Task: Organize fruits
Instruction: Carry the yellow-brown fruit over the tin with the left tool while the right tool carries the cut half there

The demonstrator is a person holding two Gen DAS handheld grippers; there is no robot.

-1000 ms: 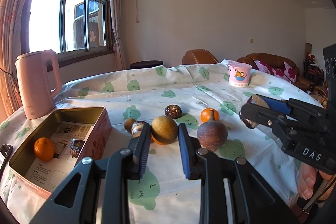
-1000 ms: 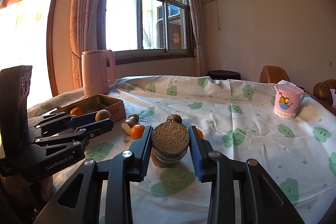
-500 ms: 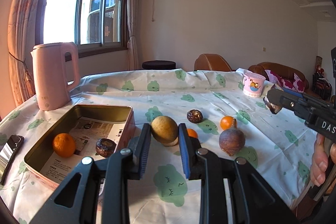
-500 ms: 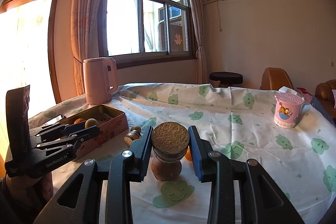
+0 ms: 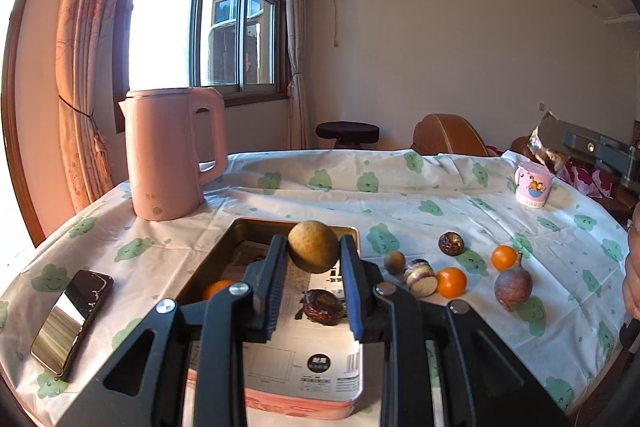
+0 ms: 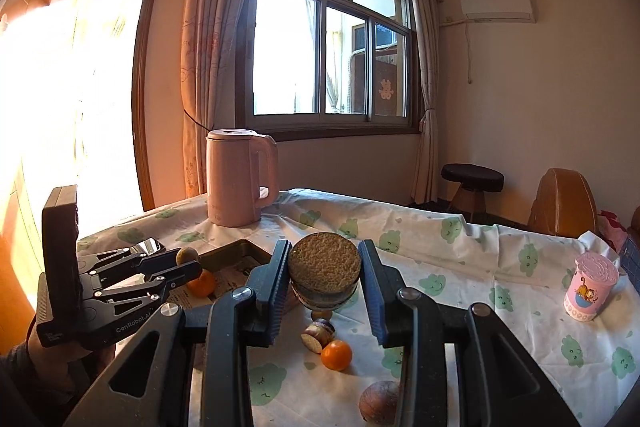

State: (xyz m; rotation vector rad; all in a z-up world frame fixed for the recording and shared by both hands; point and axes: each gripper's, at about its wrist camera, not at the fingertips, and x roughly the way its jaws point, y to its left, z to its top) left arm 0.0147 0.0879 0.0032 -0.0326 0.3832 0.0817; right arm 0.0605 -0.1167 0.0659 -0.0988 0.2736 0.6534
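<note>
Both hand-held grippers carried fruit above the table (image 5: 400, 195).
Left hand-held gripper (image 5: 313, 259) clamped 1 tan fruit (image 5: 313, 246) over the tin (image 5: 256, 227); right hand-held gripper (image 6: 324, 273) clamped 1 cut fruit (image 6: 323, 269); 2 oranges (image 5: 451, 282) lay at 3 o'clock.

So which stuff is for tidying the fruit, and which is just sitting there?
For the job: round yellow-brown fruit in left gripper; cut brown fruit half in right gripper; metal tin; small oranges.

Lying about: pink kettle; pink cartoon cup; black phone.
</note>
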